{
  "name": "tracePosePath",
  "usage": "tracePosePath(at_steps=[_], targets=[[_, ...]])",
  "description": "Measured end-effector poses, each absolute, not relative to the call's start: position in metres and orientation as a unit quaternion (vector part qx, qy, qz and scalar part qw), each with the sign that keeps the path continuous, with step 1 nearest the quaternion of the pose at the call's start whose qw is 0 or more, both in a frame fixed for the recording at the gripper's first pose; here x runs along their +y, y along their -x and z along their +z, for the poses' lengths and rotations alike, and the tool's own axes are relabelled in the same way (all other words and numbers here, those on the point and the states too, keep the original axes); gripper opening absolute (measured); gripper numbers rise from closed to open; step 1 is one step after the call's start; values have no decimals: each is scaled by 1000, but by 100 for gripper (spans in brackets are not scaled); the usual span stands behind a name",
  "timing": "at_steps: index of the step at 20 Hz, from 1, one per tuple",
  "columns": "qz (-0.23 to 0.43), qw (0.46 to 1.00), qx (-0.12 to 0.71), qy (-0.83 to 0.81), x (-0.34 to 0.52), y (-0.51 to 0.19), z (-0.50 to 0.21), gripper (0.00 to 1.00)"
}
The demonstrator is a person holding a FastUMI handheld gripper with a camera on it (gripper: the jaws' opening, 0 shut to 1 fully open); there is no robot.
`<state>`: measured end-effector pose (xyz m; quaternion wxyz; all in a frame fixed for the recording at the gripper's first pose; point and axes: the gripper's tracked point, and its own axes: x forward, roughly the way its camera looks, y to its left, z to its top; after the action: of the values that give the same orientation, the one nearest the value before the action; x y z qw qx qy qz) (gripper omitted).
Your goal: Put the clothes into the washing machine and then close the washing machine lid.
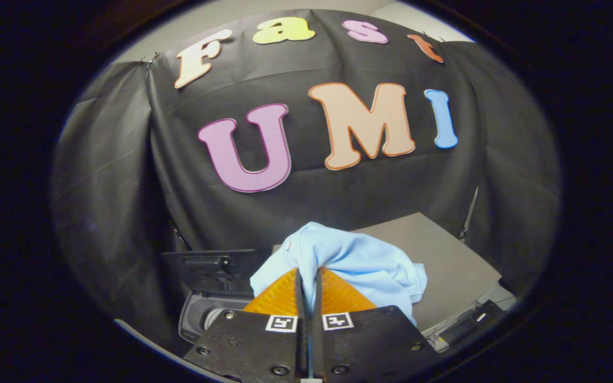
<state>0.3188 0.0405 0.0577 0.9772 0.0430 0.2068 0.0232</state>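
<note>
The gripper (307,279) is clenched on a bunched pale-blue cotton garment (354,260) lifted before it (washing machine opening (205,316) lies below-left), so lower the cloth fully inside before releasing.

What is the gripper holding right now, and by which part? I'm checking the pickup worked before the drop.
The gripper is shut on the light blue garment, both fingers pinching a bunched fold near its top, with the rest draping ahead and to the side.

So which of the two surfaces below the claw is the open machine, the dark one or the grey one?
The dark one, left of the claw: raised lid, visible opening. The grey surface is flat. Claw grips the blue cloth.
</note>
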Motion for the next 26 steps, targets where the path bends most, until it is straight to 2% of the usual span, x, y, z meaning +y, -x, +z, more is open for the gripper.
tracePosePath(at_steps=[7, 14, 26], targets=[[103, 970, 204, -87, 155, -313, 45, 3], [132, 966, 211, -75, 223, -319, 19, 3], [139, 939, 303, -80, 266, -340, -141, 3]])
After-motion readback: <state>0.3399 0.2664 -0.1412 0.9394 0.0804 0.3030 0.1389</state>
